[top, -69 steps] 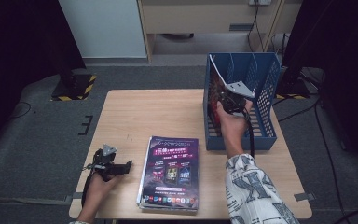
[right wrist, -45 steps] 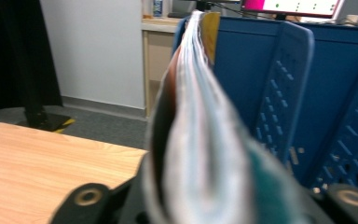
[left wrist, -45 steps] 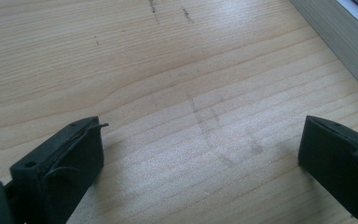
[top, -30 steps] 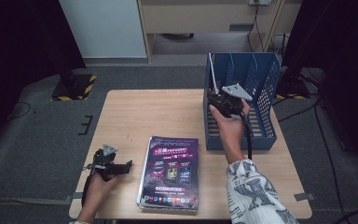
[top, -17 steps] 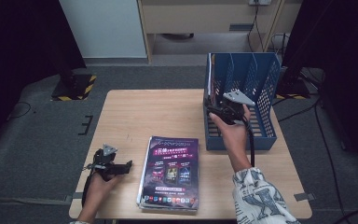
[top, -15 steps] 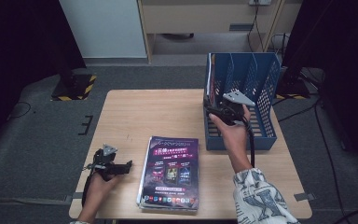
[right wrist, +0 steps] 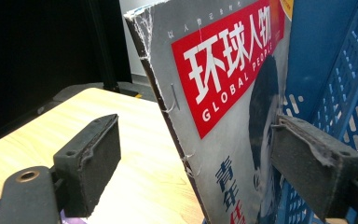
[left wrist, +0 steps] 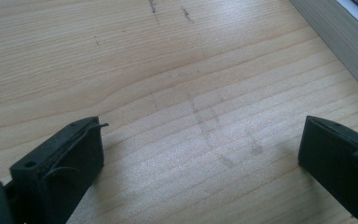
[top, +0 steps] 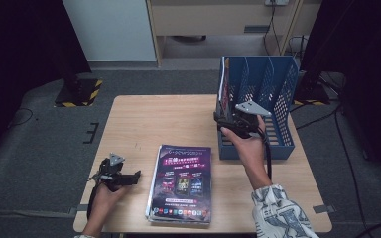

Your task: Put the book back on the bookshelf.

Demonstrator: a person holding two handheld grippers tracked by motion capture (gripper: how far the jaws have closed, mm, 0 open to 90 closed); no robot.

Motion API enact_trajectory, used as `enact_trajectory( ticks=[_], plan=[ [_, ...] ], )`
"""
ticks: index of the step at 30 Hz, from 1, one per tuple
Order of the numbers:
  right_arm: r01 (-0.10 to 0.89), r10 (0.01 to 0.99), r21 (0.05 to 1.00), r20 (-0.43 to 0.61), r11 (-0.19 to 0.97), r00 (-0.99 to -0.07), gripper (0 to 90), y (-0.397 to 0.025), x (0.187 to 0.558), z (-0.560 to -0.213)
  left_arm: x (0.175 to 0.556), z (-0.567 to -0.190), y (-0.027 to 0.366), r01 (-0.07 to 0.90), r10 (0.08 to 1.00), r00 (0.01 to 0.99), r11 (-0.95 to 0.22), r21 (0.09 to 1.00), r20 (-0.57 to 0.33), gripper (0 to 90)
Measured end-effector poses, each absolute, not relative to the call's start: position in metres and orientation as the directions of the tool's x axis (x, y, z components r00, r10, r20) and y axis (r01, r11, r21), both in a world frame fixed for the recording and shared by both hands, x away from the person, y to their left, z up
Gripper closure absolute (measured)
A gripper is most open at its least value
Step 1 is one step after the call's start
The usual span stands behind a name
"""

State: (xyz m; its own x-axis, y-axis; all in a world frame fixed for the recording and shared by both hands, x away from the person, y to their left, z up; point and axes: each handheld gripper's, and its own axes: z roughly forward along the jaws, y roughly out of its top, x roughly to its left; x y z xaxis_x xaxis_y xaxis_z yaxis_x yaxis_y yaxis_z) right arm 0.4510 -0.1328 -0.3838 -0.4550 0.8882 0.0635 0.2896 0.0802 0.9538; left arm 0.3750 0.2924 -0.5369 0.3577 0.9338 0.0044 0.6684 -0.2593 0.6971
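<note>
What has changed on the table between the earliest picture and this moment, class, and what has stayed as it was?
The right gripper has drawn back out of the blue file rack, toward the person and to the rack's left edge. Its jaws stand open around the spine of the magazine standing upright at the rack's left wall, not clamped on it. The left gripper, open on the table, and the stack of magazines have not moved.

Mag stack [top: 182, 183] flat nr front edge of wood table [top: 158, 119].
</note>
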Motion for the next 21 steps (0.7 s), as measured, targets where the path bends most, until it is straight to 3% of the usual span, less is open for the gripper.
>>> enact_trajectory(
  ticks=[21],
  plan=[
    [0.32,0.858,0.943,0.085,0.095,-0.506,12.1,-0.145,0.426,-0.4,0.373,-0.537,0.288,0.668,0.932,0.364,-0.264,0.696,0.005,0.0]
  ],
)
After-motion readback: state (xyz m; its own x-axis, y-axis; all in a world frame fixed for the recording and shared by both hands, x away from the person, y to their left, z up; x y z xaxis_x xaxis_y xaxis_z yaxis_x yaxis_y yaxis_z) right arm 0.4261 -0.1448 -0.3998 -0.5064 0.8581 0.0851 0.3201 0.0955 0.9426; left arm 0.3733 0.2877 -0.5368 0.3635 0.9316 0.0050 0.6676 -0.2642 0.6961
